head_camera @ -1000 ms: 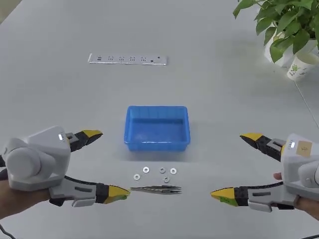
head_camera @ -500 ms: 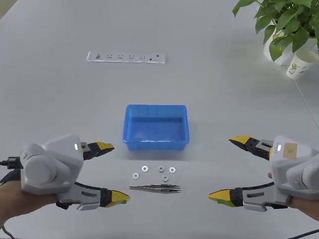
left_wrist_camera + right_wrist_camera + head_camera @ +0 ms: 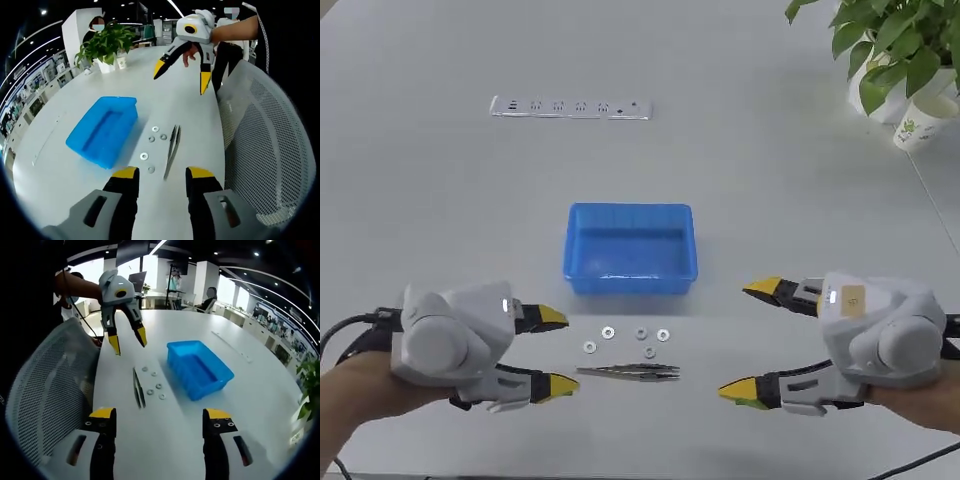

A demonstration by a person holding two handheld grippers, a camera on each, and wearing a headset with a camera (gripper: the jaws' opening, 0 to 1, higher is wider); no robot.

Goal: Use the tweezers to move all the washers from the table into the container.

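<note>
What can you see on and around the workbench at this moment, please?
table: one, pale grey, under everything
container: one, blue, mid-table, nothing seen inside
washers: five, silver, loose between container and tweezers
tweezers: one, metal, flat on the table on the near side of the washers
power strip: one, white, far side
potted plant: one, green, far right corner
mesh chair: one, pale, at the near edge
left gripper: yellow-tipped, open, left of the tweezers
right gripper: yellow-tipped, open, right of the tweezers
</note>
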